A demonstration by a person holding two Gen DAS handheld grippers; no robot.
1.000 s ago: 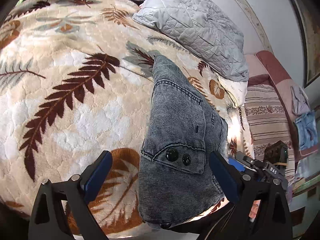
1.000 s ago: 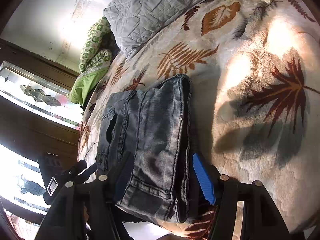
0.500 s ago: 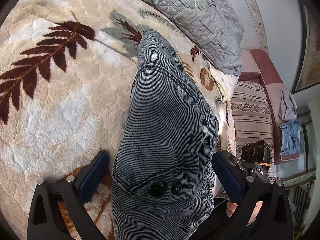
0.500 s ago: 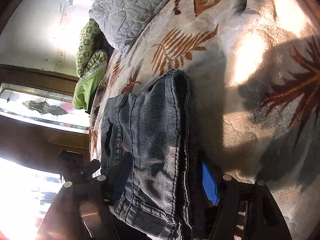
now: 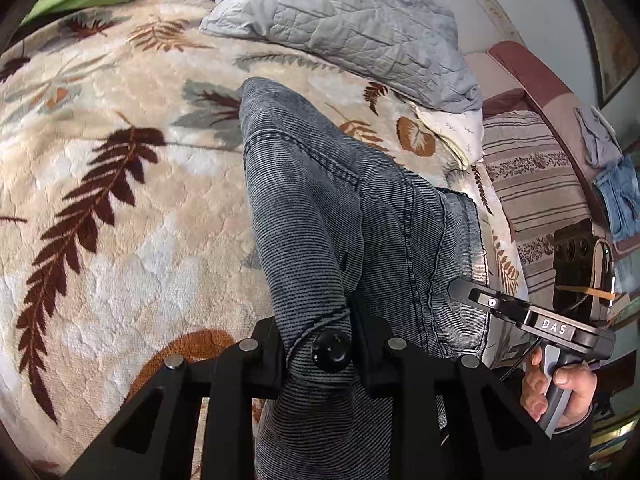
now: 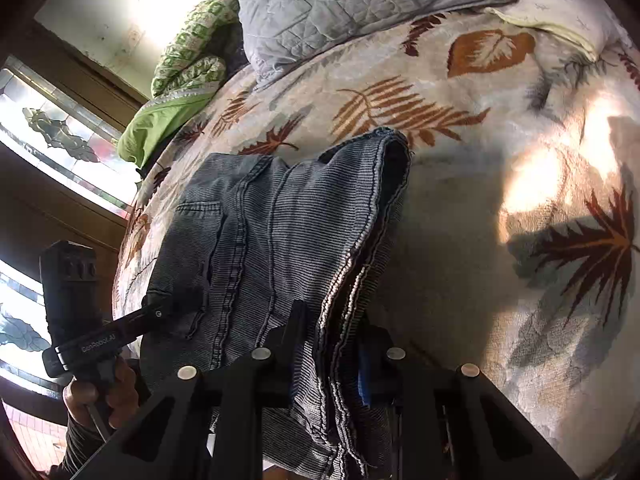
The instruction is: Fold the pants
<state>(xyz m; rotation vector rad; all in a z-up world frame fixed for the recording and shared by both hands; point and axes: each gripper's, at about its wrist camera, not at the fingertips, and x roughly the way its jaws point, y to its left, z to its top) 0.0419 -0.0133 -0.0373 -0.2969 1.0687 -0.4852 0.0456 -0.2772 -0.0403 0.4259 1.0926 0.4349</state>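
Fingers of left gripper (image 5: pixel 318 350) and right gripper (image 6: pixel 326 354) have just closed, clamped on the pants (image 5: pixel 340 208) near edge. Risk I see: thick layers slip from my right pinch, fold skews on the bed (image 5: pixel 120 260).

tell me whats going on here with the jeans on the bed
A person is folding dark grey pants on a leaf-patterned blanket, with hand-held tongs in each hand. Both tongs have just been closing: the left tongs now pinch the near end by its black button, and the right tongs pinch the stacked edges of the same end. The far end rests on the blanket.
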